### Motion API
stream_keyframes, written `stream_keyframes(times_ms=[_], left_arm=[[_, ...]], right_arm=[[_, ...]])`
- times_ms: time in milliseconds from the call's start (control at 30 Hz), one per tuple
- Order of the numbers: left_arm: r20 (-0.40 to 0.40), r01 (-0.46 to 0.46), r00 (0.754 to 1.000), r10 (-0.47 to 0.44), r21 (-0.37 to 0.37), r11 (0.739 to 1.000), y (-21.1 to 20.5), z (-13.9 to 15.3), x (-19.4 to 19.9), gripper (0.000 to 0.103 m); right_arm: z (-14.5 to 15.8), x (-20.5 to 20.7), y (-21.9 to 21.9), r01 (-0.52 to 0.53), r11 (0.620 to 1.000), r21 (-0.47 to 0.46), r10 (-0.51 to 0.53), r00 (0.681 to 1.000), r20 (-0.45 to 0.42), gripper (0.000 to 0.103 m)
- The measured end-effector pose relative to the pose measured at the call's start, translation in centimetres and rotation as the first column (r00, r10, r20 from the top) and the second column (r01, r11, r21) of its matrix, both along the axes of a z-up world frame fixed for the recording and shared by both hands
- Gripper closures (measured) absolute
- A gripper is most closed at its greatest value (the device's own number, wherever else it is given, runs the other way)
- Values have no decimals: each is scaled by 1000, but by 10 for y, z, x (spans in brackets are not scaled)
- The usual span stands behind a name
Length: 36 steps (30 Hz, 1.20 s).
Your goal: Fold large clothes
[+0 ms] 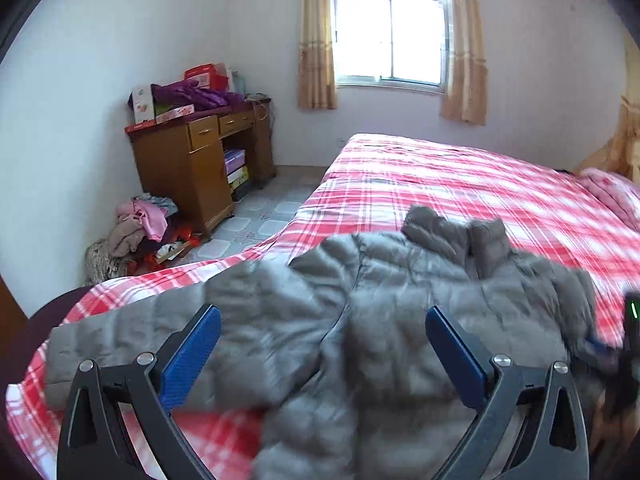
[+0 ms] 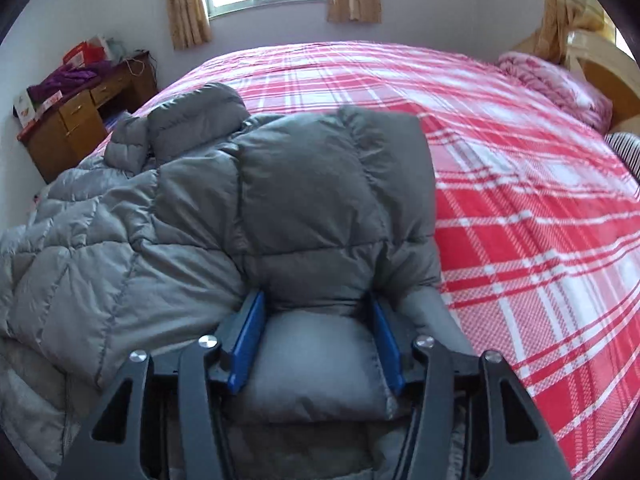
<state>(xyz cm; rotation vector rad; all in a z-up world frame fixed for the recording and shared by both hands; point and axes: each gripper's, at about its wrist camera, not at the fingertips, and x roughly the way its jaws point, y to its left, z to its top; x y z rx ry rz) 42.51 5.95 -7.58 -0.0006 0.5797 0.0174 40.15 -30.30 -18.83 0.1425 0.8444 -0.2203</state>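
Observation:
A grey quilted down jacket (image 1: 380,280) lies spread on the bed's red plaid sheet (image 1: 460,184), near the edge closest to me. In the right wrist view one part of the jacket (image 2: 320,184) is folded over onto the body. My left gripper (image 1: 323,314) hovers above the jacket's middle, jaws wide open and nothing between them. My right gripper (image 2: 317,296) is low on the jacket's right side, jaws about half open. A puffy fold of grey fabric fills the gap between its blue pads (image 2: 248,344), which do not squeeze it.
A wooden desk (image 1: 188,164) piled with boxes and purple cloth stands against the left wall. A heap of clothes (image 1: 140,224) lies on the tiled floor beside it. A pink pillow (image 2: 560,80) and a headboard (image 2: 600,68) are at the bed's far right.

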Motion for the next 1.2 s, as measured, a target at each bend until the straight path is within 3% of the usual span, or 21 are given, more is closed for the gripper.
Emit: stream_keyframes(times_ms=[67,133,267,367,500,600,700,733,833,900,933,1000,1033,1067,1133,1200], left_arm=[[-32,-26,999,26,-2,1000,-10,-9,19,1],[-76,-87,993,91,54,995,-22,-31,42,1],[-237,-174,949,205,145,974,-28,-85,58,1],[-248,-195,941,228,151,969,-27,-108,54,1],[-242,-169,949,200,142,975,-25,-100,51,1],[-198,-180,962,185,44,983,-1,-74,28,1],[-103,-246,966,237,-88,965,51,-36,-9,1],[-84,-273,960,266,-97,957,64,-27,-17,1],[-15,-441,897,441,-93,893,132,-4,-50,1],[-20,-558,828,560,-107,823,180,0,-66,1],[-43,-607,793,607,-127,784,204,-4,-74,1],[-165,-713,701,694,-180,677,253,-20,-82,1],[-210,-734,679,704,-206,647,268,-27,-84,1],[-285,-764,645,709,-263,589,289,-40,-86,1],[-357,-787,612,706,-355,504,309,-59,-89,1],[-401,-799,595,696,-383,463,317,-74,-87,1]], right_arm=[[-1,4,2,-1,1000,-14,1,1000,-3,45],[-1,5,1,-1,1000,5,1,1000,5,44],[-1,8,-1,-4,1000,29,4,1000,19,42],[1,-8,-2,-11,1000,26,10,1000,24,38],[0,-6,-1,-17,1000,21,16,1000,24,35],[0,-5,0,-20,1000,20,20,1000,24,35],[0,-6,-2,-21,999,28,20,999,29,35],[0,-6,-1,-21,999,28,20,999,29,35],[0,-5,-1,-20,999,25,19,999,29,34],[0,-5,-1,-20,999,25,19,999,29,34],[-1,-5,-1,-19,999,25,19,999,29,34],[-1,-5,-1,-20,1000,23,19,999,28,34],[-1,-5,-1,-19,1000,21,19,999,27,34],[-1,-5,-1,-19,1000,19,19,999,26,34],[0,-5,-1,-19,1000,18,18,1000,26,34],[0,-5,-1,-19,1000,17,18,1000,25,34]])
